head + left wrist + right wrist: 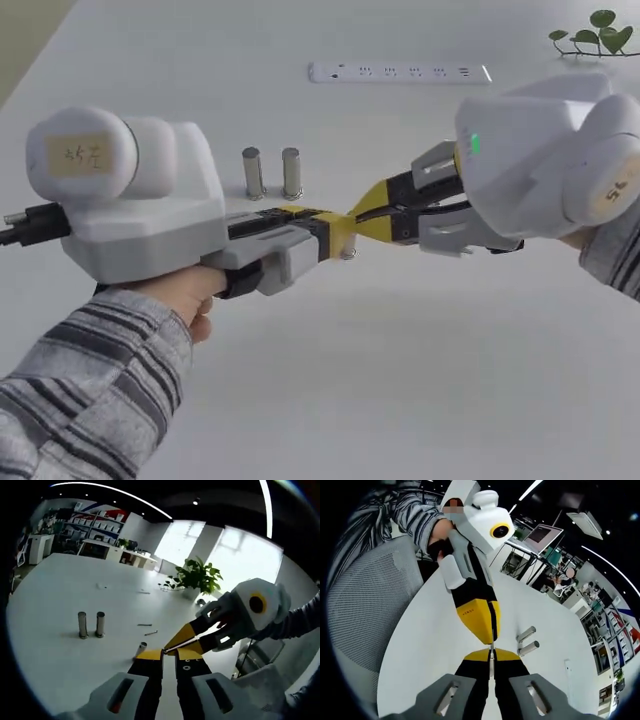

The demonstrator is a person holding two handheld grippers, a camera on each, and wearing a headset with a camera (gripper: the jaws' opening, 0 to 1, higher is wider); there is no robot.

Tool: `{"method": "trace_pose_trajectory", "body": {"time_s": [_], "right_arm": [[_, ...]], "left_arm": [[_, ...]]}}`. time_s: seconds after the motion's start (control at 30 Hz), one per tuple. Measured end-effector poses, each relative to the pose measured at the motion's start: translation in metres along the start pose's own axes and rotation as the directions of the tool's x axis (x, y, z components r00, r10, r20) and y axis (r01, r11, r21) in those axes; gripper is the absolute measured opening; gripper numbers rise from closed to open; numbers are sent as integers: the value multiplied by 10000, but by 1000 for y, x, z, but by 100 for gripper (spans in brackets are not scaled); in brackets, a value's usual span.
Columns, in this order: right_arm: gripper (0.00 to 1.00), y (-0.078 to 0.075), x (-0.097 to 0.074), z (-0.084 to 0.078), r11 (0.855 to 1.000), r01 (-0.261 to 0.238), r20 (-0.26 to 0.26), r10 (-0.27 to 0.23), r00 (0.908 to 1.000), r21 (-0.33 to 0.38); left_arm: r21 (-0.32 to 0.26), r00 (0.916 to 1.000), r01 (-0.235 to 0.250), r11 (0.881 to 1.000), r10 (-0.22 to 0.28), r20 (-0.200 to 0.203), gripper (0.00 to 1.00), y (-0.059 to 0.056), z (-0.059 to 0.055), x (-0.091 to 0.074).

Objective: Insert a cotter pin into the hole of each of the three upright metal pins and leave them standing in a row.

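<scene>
We pinched a cotter pin (491, 665) in the right gripper (360, 216); the left gripper (168, 653), jaws pressed together, met it near a metal pin (141, 648).

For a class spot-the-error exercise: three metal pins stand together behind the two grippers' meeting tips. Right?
No: the head view shows two metal pins standing together behind where the left gripper and right gripper meet; a third pin sits apart, below them.

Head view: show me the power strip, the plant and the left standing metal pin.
Power strip (400, 72), head view, middle of casing.
Plant (612, 38), head view, a leaf.
Left standing metal pin (253, 172), head view, mid-shaft.
</scene>
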State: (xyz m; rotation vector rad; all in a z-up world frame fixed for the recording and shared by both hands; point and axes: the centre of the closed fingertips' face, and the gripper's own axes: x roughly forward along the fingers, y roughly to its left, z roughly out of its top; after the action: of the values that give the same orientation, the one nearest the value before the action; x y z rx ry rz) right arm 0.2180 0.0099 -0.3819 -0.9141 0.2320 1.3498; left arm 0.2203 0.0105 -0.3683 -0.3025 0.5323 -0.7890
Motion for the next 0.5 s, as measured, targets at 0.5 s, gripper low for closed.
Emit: {"method": "trace_pose_trajectory", "body": {"time_s": [0.5], "right_arm": [[0,2,2,5,10000,-5,121,6,9999,-49]], "left_arm": [[-442,10000,-84,9990,84,-4,0,5,-3,-2]]}}
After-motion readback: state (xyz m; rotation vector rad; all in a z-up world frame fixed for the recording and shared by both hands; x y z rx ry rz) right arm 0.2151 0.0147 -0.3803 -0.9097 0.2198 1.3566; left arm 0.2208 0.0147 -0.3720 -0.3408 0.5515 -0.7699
